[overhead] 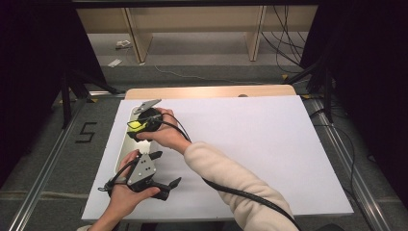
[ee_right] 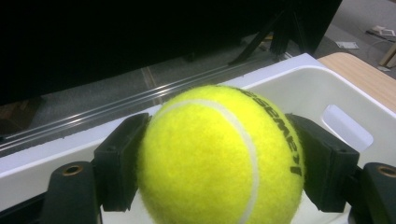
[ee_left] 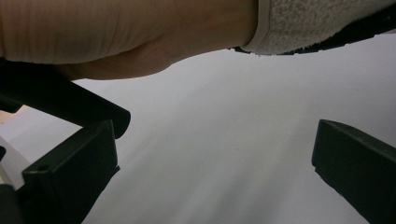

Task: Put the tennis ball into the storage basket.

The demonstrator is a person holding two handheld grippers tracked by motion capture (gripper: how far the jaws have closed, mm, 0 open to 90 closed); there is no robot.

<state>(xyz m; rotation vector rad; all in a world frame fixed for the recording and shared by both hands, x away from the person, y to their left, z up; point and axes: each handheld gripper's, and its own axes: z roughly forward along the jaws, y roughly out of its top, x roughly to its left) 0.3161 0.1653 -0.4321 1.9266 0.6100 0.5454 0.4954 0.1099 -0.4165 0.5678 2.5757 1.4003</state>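
One fuzzy yellow tennis ball [ee_right: 219, 156] sat clamped between the black jaws of the right gripper [ee_right: 219, 163], both pads pressed against its sides. In the high view the right gripper [overhead: 144, 124] hung over the long white plastic bin [overhead: 123, 144] lying along the left edge of the white sheet-covered table [overhead: 250, 149], with a glimpse of yellow [overhead: 136, 125] at its tip. The left gripper [overhead: 159, 185] was held near the front left corner, jaws spread wide and empty, just clear of the bin's near end. Judged step: the ball either being carried into the bin or lifted out of it; the frames could not settle which. If placing, the next move called for lowering within the bin walls before parting the jaws, since a ball would roll. The right gripper view gave what the high view lacked: the ball's white seam, black lettering, the bin's inner wall and a handle cut-out [ee_right: 348, 127]. The left gripper view showed bare white surface between its open jaws, with the other forearm and cream fleece cuff [ee_left: 303, 23] crossing above.
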